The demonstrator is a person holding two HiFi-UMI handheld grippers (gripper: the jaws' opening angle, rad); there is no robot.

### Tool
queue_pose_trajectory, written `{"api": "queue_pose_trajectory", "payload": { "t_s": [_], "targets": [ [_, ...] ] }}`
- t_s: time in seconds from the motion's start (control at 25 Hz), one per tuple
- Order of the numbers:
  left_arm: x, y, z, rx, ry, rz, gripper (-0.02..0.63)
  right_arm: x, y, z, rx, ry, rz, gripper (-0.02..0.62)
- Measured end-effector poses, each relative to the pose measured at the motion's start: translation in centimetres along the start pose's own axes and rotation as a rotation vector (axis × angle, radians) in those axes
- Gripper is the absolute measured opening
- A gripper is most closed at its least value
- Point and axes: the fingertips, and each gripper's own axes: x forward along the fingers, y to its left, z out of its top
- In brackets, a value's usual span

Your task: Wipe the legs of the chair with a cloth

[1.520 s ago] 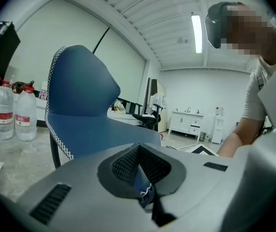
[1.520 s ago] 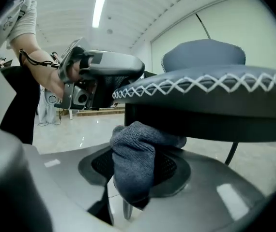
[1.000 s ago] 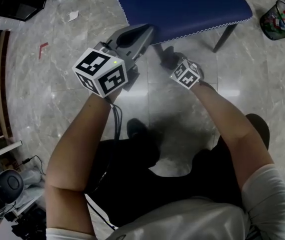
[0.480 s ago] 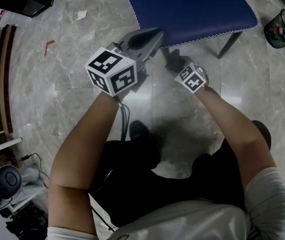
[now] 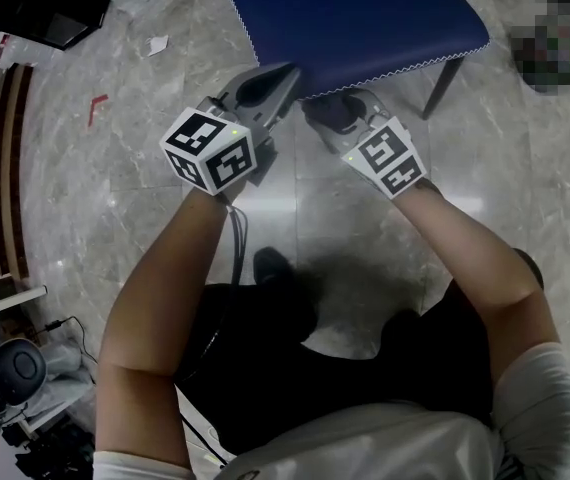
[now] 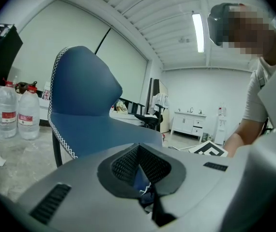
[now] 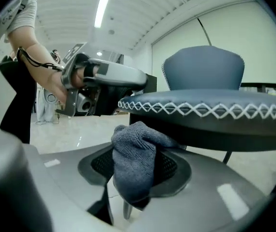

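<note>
The work is at the front edge of the chair [image 5: 355,13], and the step in hand looks like bringing the cloth onto a leg rather than wiping along one.

The right hand-held gripper [image 5: 333,110] sits just under the chair's front edge. Its jaws are closed on a grey cloth [image 7: 133,163], which is bunched between the pads and bulges up towards the stitched rim of the seat. The cloth is close below that rim. Whether it touches a leg yet cannot be told, as the leg at the near corner does not show clearly in any view.

The left hand-held gripper [image 5: 283,76] is at the same front edge, a little to the left of the right one. Its jaws are drawn nearly together, with a sliver of blue stitched seat edge between the pads, so it appears to be pinching the chair to steady it.

One dark leg [image 5: 443,76] slants down to the floor [image 5: 145,188] at the chair's right side, well apart from the cloth and not yet reached.

The next move probably calls for lowering the cloth from under the seat onto the nearest leg. It should be pressed against the tube and drawn down towards the floor, with the grip kept firm so the cloth does not slip out. The left grip should hold so the chair does not shift under the rubbing.
</note>
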Motion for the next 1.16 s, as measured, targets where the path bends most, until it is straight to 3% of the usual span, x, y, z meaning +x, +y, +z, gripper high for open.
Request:
{"api": "queue_pose_trajectory", "payload": {
  "t_s": [0.4, 0.52, 1.16],
  "targets": [
    [-0.1, 0.0, 0.2, -0.035, -0.035, 0.006, 0.006, -1.3, 0.3, 0.2, 0.038, -0.043, 0.014, 0.155],
    [-0.1, 0.1, 0.3, -0.092, -0.058, 0.017, 0.006, -1.6, 0.4, 0.2, 0.03, -0.04, 0.01, 0.155],
    [0.1, -0.1, 0.4, -0.022, -0.03, 0.014, 0.006, -1.2, -0.1, 0.3, 0.041, -0.045, -0.001, 0.152]
  ]
}}
